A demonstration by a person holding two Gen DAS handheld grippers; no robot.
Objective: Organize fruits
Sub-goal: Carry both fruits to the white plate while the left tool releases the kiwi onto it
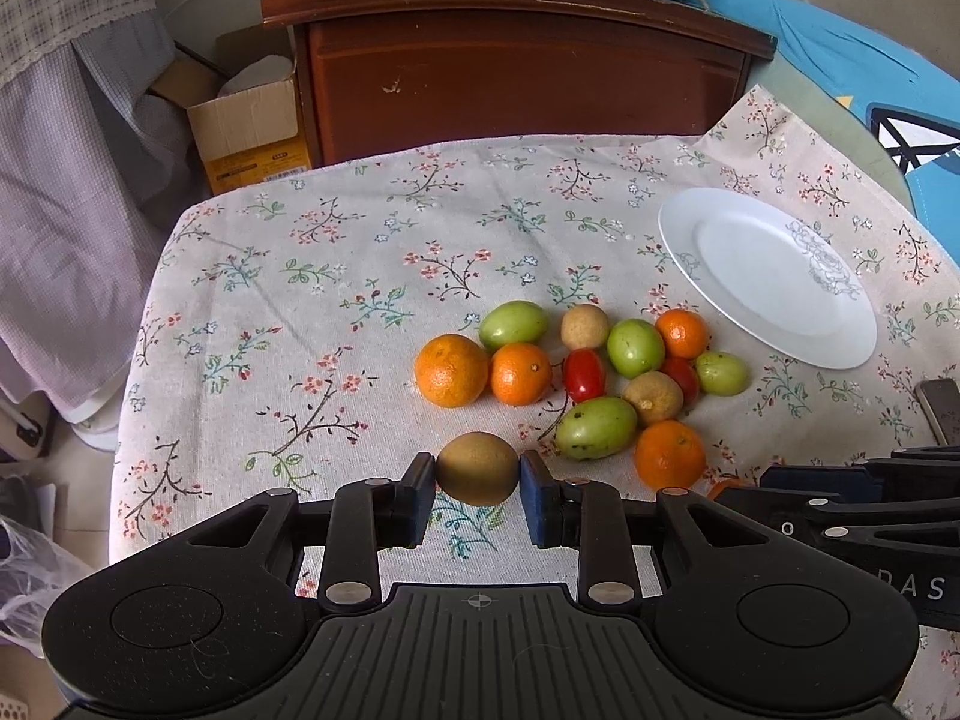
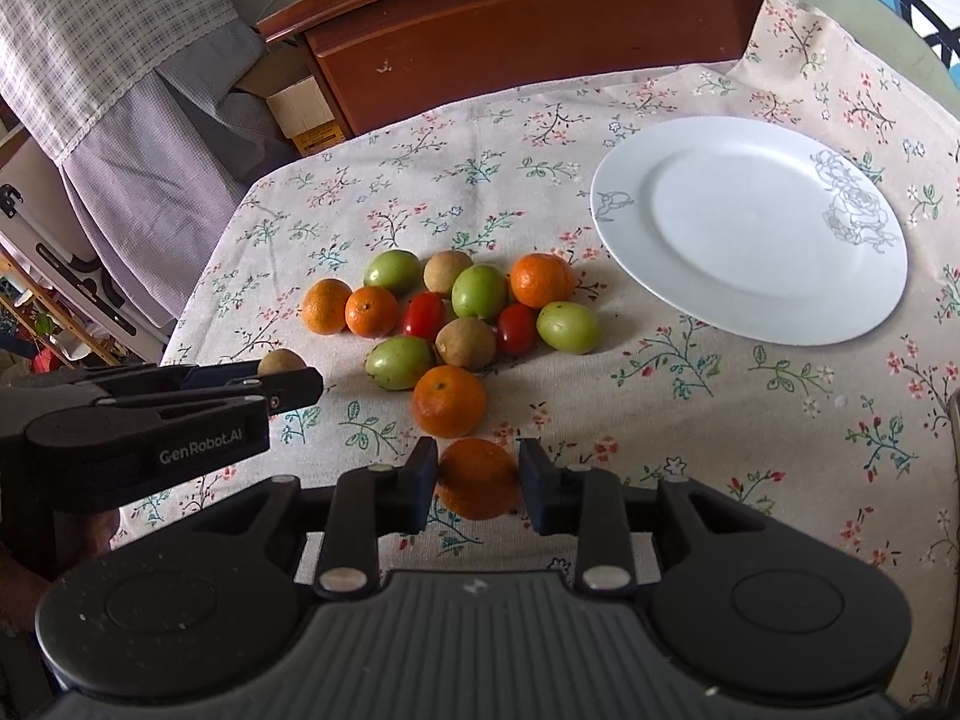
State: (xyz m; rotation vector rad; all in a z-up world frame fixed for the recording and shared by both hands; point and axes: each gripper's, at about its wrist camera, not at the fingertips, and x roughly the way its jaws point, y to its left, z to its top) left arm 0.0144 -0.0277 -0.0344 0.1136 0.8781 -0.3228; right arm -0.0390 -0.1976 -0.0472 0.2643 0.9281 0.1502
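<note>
Round brown fruit (image 1: 477,468), dull skin, pinched between jaws

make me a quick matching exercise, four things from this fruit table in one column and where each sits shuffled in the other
Things:
1. brown fruit
2. orange
3. white plate
4. red tomato

Places:
A. bare, on the cloth right of the pile
B. between the right gripper's fingers
C. inside the fruit pile
D. between the left gripper's fingers

Pairs: 1-D, 2-B, 3-A, 4-C
</note>
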